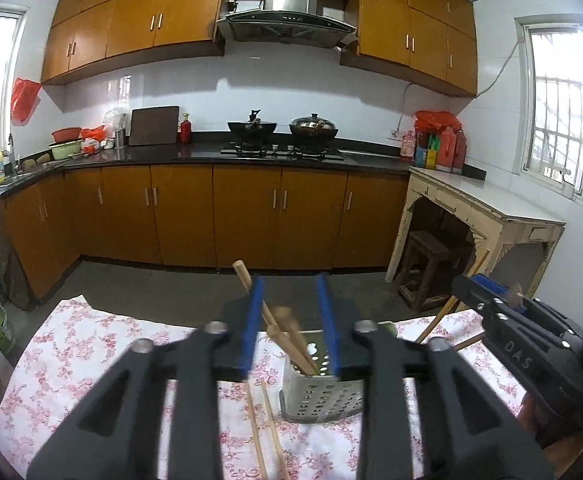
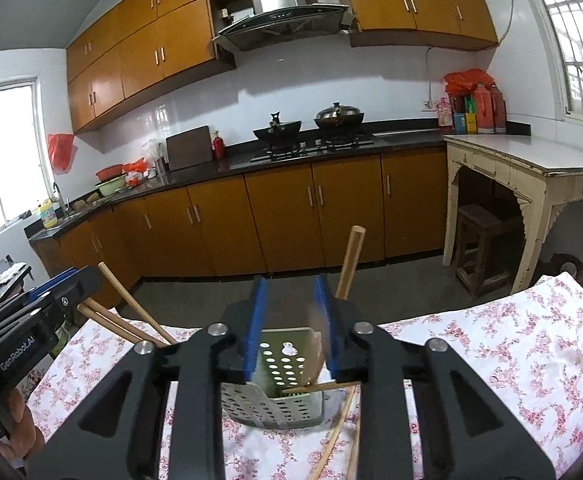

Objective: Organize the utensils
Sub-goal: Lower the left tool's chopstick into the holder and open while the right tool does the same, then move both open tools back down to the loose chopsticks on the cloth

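Observation:
A perforated pale green utensil holder (image 1: 319,392) stands on the floral tablecloth (image 1: 91,344), also seen in the right wrist view (image 2: 283,376). Several wooden chopsticks (image 1: 287,340) lean inside it. My left gripper (image 1: 291,320) is open above the holder, chopsticks rising between its blue pads, one beside the left pad. My right gripper (image 2: 289,320) is open over the holder, a blurred chopstick (image 2: 351,260) along its right pad. Two chopsticks (image 1: 267,428) lie on the cloth left of the holder.
The right gripper's body (image 1: 523,340) shows at the right of the left wrist view; the left gripper's body (image 2: 31,320) at the left of the right wrist view. Beyond the table are floor, brown cabinets (image 1: 247,216), a stove with pots (image 1: 283,132), and a white side table (image 1: 487,204).

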`<state>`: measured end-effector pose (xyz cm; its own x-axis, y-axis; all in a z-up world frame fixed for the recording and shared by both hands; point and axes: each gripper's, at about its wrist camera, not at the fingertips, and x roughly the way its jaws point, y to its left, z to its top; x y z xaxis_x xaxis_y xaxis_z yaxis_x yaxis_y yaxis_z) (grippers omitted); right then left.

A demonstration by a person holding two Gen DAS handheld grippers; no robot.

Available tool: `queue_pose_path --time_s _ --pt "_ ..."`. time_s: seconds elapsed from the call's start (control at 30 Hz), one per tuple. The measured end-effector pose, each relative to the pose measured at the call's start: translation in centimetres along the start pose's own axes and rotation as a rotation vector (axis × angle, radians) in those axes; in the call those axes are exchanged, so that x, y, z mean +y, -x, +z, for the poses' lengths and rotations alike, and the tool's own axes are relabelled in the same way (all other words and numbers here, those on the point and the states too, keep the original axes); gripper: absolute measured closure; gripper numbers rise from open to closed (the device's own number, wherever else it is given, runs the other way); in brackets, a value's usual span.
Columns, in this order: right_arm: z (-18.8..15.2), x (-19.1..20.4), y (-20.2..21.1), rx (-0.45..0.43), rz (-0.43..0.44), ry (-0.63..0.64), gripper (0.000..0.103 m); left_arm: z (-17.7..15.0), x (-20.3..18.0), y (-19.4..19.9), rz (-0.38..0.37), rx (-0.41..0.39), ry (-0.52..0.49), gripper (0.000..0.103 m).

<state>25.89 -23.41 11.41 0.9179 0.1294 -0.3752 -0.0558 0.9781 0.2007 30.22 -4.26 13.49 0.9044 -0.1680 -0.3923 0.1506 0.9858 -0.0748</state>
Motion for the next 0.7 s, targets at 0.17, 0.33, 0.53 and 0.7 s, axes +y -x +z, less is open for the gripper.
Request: queue_pose_path --time_s 0.17,0.33,0.53,0.7 --pt "0.1 0.0 0.9 -0.009 -0.014 0.006 0.076 -0.2 0.3 0.8 0.013 -0.002 -0.002 0.07" --pt "0.3 0.0 2.2 -0.026 -0.027 0.015 0.076 -0.5 0.7 2.2 0.023 -0.007 0.004 0.068" --pt "0.2 -0.1 4.8 -0.058 -0.056 0.028 0.071 -0.7 1.5 5.0 0.042 -0.033 0.019 0.065" --pt "-0.1 -0.9 7.2 -0.085 -0.081 0.026 0.069 -1.2 2.1 8.1 0.056 -0.06 0.02 0.061"
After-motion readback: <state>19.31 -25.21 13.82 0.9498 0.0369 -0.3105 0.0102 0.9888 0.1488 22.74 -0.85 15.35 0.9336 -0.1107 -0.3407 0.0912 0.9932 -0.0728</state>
